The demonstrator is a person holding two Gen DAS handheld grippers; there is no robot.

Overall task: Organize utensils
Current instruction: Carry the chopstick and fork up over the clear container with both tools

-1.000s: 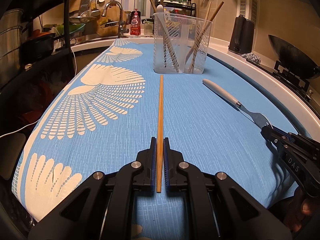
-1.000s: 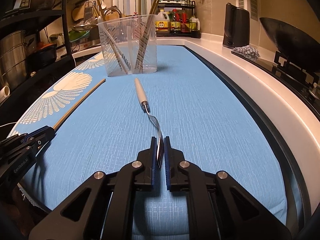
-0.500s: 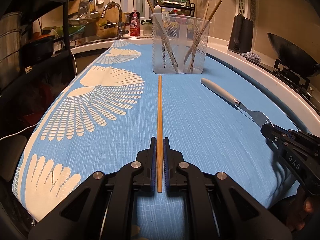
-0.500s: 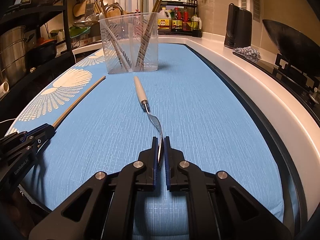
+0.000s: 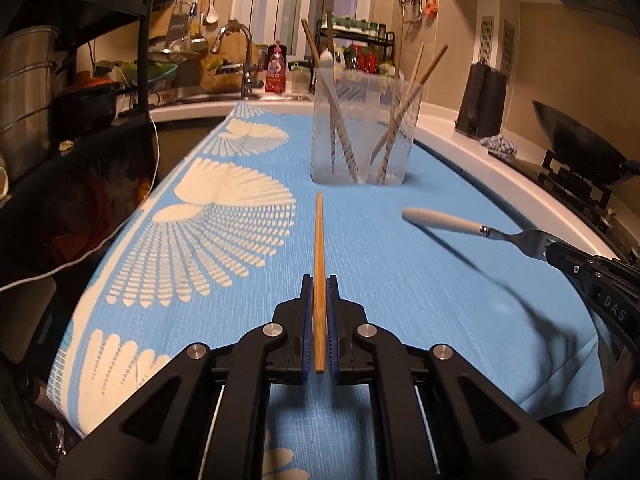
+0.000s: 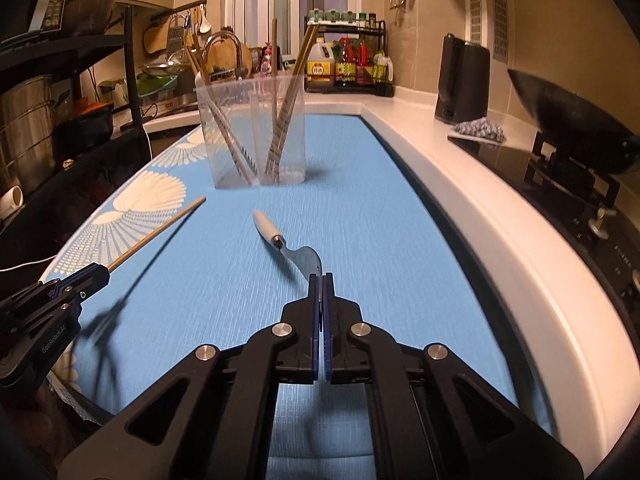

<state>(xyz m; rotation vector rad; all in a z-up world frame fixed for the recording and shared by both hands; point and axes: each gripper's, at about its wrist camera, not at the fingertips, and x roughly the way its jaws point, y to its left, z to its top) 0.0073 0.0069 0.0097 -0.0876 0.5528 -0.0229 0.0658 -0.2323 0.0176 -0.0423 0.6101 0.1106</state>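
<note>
On the blue woven tablecloth [image 5: 420,280], printed with cream fan shapes, a clear plastic utensil holder [image 5: 362,132] is seen standing upright, with chopsticks and a white-tipped handle leaning inside it. Just short of the holder, a single wooden chopstick [image 5: 319,256] is clamped between the blue ribbed pads of the left gripper [image 5: 319,292], its round shaft pointing straight at the holder. The right gripper [image 6: 321,280] is pressed together on the tines of a metal fork [image 6: 304,258] whose smooth cream handle is angled toward the holder; both utensils are raised clear of the cloth, shadows falling below them. "GenRobot.AI" is read on the left gripper's black body in the right view, and "DAS" on the right gripper's body in the left view. A yellow oil jug [image 6: 318,68] with a red-lettered label, not legible, is noted on the rear rack.
</note>
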